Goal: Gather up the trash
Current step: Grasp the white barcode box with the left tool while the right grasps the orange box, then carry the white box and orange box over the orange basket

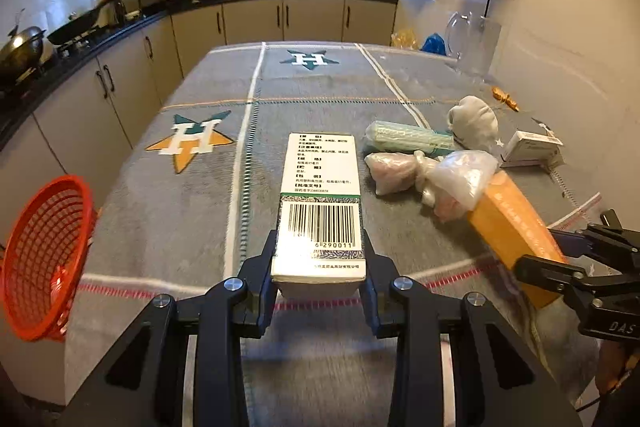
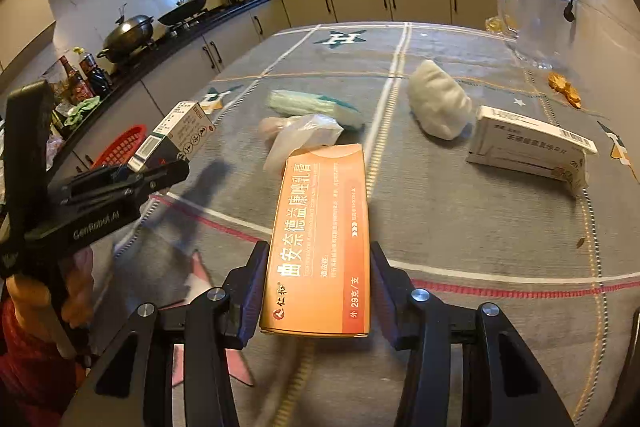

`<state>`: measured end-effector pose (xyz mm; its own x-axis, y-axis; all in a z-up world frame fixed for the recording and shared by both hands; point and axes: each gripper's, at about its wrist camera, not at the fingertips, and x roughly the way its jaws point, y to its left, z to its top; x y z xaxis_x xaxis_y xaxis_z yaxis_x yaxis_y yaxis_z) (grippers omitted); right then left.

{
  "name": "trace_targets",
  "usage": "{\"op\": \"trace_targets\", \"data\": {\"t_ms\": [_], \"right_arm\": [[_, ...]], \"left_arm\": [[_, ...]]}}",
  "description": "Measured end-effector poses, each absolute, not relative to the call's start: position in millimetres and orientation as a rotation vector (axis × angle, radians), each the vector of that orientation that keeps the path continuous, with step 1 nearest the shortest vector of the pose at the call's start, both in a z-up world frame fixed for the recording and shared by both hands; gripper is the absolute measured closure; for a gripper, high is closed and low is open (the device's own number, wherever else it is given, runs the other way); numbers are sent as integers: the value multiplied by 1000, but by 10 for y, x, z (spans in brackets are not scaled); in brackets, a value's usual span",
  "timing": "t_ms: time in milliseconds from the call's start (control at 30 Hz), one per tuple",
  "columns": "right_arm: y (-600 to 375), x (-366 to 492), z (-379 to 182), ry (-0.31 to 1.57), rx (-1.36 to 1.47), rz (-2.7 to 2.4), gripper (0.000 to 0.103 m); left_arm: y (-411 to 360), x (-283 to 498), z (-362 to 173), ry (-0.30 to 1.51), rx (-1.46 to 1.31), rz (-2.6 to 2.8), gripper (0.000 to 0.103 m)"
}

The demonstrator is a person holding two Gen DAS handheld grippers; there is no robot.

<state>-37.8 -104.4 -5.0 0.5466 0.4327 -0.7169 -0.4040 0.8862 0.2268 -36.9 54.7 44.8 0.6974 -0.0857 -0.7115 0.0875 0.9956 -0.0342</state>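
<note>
My left gripper [image 1: 320,247] is shut on a white medicine box [image 1: 320,187] with a barcode, held above the grey tablecloth [image 1: 200,195]. The right wrist view shows that box [image 2: 180,131] at the left in the same gripper [image 2: 160,171]. My right gripper [image 2: 318,255] is shut on an orange carton [image 2: 320,239], which also shows at the right of the left wrist view [image 1: 512,215]. A red mesh basket [image 1: 40,259] sits tilted at the table's left edge, partly hidden behind the left gripper in the right wrist view [image 2: 120,147].
On the cloth lie a green pack [image 2: 312,107], a knotted plastic bag [image 2: 304,135], a white wad [image 2: 438,103] and a white box [image 2: 528,147]. A glass jar [image 1: 472,43] and orange scraps [image 2: 564,89] sit by the right wall. Kitchen counters run along the left.
</note>
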Motion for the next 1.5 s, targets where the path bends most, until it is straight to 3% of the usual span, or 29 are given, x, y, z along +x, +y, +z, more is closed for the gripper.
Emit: {"op": "trace_targets", "data": {"t_ms": [1500], "right_arm": [[-532, -674, 172, 832, 14, 592, 51]], "left_arm": [[828, -792, 423, 743, -6, -2, 69]]}}
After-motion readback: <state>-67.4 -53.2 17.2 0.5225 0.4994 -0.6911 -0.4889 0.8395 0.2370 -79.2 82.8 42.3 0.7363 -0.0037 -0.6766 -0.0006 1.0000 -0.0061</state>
